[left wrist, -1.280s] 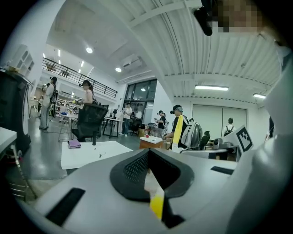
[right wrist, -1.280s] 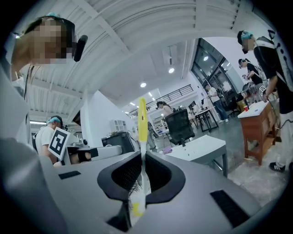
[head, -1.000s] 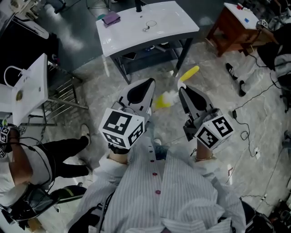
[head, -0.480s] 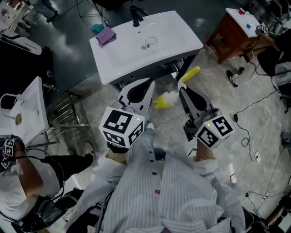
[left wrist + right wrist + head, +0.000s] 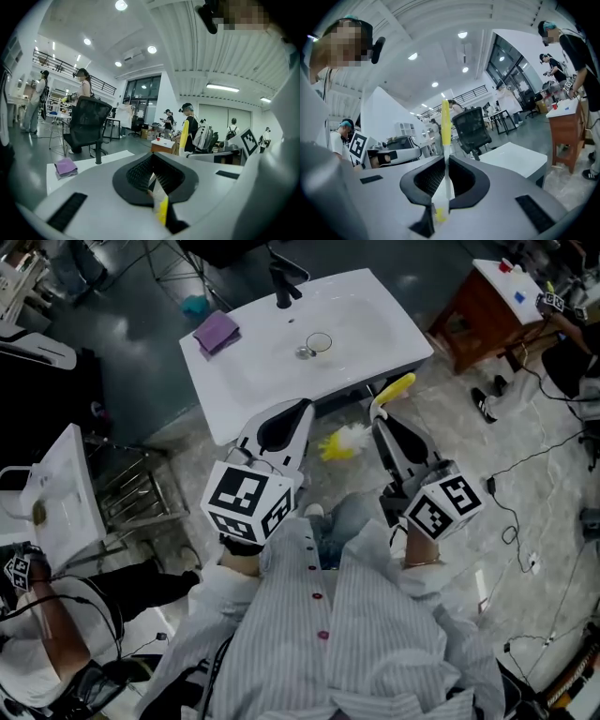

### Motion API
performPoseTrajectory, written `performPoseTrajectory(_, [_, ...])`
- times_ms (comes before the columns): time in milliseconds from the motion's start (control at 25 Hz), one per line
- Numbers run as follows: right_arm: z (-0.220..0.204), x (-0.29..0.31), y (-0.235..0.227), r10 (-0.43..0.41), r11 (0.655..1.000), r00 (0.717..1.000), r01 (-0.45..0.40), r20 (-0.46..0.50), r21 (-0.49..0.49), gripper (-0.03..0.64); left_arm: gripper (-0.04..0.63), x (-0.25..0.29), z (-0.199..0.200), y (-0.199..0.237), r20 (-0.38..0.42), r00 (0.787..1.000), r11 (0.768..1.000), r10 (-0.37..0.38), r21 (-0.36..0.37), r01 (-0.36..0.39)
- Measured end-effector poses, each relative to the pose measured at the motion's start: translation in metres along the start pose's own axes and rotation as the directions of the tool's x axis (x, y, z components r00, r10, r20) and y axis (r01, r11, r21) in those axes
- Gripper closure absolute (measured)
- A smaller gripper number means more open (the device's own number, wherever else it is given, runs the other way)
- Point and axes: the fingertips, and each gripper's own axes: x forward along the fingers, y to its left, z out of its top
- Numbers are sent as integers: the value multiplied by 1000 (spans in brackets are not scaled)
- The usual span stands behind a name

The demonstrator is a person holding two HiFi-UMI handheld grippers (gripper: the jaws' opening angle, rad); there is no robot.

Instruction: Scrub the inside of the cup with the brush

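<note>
My right gripper (image 5: 378, 421) (image 5: 446, 164) is shut on the brush (image 5: 396, 387) (image 5: 446, 122). Its thin white stem runs up between the jaws and its yellow end sticks out past them. The left gripper (image 5: 302, 409) (image 5: 152, 161) is shut on a thin, pale and yellow piece (image 5: 159, 197). I take this piece for the cup's wall. In the head view a whitish and yellow thing (image 5: 342, 441) hangs between the two grippers, and its shape is unclear. Both grippers are held in the air just short of a white washbasin (image 5: 375, 310).
The washbasin has a black tap (image 5: 284, 282), a drain (image 5: 319, 341) and a purple cloth (image 5: 217, 331) on its left end. A wooden table (image 5: 487, 296) stands at the right and a second white basin (image 5: 66, 493) at the left. Cables (image 5: 525, 474) lie on the floor, and a person (image 5: 56, 615) is at the lower left.
The washbasin has slid down and nearer in the head view as the person moved towards it. Both grippers keep the same pose and the same hold.
</note>
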Motion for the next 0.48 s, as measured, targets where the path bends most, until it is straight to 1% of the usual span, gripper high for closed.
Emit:
performPoseTrajectory(120, [-1,17,-14,4,1000,1000,-3,-18,14,563,586,11,-6,16,-19,1000,1000,19,-17,-20])
performPoseTrajectory(280, [-5,42,-38,19,1000,999,-18,-37,24,563,586,26,-14,38,-25,998,998,57,-27,-58])
performPoseTrajectory(480, [8,85,-78,63,998,997,-62,-49,29,563,587,62,-5,70,-15,993,993,118,-26,-119])
